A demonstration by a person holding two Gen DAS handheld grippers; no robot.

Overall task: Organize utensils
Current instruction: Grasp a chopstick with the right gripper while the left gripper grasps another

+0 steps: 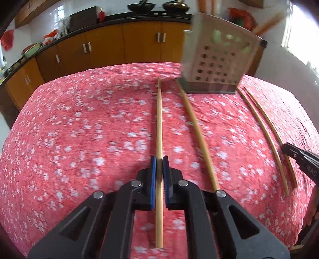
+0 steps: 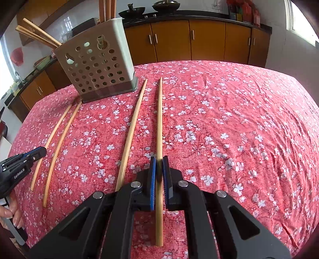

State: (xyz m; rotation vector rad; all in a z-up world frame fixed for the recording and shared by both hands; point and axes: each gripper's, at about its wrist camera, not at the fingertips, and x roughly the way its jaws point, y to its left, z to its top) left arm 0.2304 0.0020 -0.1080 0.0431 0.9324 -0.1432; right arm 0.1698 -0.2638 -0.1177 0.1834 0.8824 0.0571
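Four bamboo chopsticks lie side by side on the red flowered tablecloth (image 1: 79,129), pointing toward a beige perforated utensil holder (image 1: 217,59). My left gripper (image 1: 159,161) is shut on the leftmost chopstick (image 1: 159,119), its blue pads on either side of the stick. My right gripper (image 2: 159,161) is shut on the rightmost chopstick (image 2: 159,119). Between them lie a second chopstick (image 1: 197,135) and a third chopstick (image 2: 130,131). In the right wrist view the left gripper (image 2: 40,152) shows at the far left. The holder (image 2: 99,63) has several chopsticks (image 2: 37,33) standing in it.
Orange cabinets (image 2: 207,39) under a dark counter with woks (image 1: 141,7) run along the back wall. The table drops off behind the holder and at both sides. A hand (image 2: 10,215) grips the left tool's handle. Bare cloth spreads to the right (image 2: 239,129).
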